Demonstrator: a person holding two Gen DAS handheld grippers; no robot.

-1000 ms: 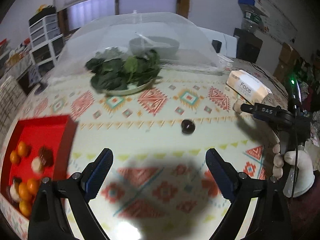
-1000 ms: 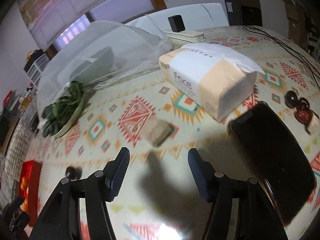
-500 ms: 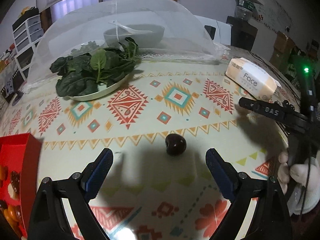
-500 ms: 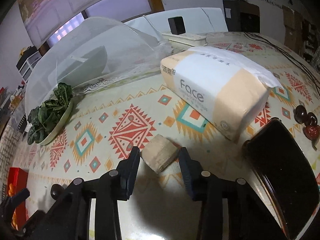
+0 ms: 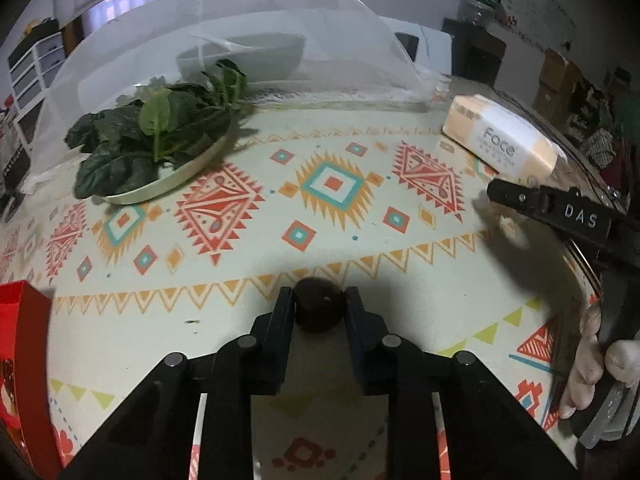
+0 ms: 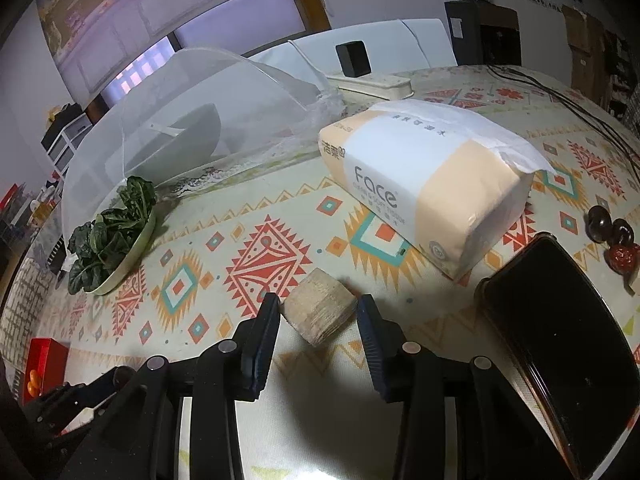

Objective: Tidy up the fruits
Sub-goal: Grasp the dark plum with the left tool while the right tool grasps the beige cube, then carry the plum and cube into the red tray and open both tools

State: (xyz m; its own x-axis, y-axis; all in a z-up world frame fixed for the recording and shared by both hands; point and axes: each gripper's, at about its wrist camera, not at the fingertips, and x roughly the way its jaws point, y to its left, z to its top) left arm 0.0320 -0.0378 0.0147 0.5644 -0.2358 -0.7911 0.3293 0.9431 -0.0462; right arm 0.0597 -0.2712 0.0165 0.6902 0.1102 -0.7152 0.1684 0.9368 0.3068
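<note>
The left hand-held gripper (image 5: pixel 319 312) is clenched on a dark round fruit (image 5: pixel 319 309), its two black fingers pressing the fruit's sides while the fruit sits low on the patterned bench (image 5: pixel 328 184). At the left edge of that view stands a red tray (image 5: pixel 24 360); the right wrist view shows orange fruits (image 6: pixel 33 382) inside it.

The right hand-held gripper (image 6: pixel 318 314) brackets a tan block (image 6: pixel 320 310). The left finger sits against the block's corner, a narrow gap shows at the right finger, and I cannot tell whether the block is truly grasped. Seen from the left wrist view, this gripper's body carries the white letters "DAS" (image 5: pixel 580 217).

Far right of the block lies a tissue pack (image 6: pixel 424 196) printed "Face", with smaller lines beneath too fine to read. Right of it, a few dark fruits (image 6: pixel 610 232) rest near a black tray (image 6: pixel 560 344). Far left, a plate of leafy greens (image 5: pixel 156 144) sits beside a mesh food cover (image 5: pixel 224 44) over a bowl (image 5: pixel 244 58).
</note>
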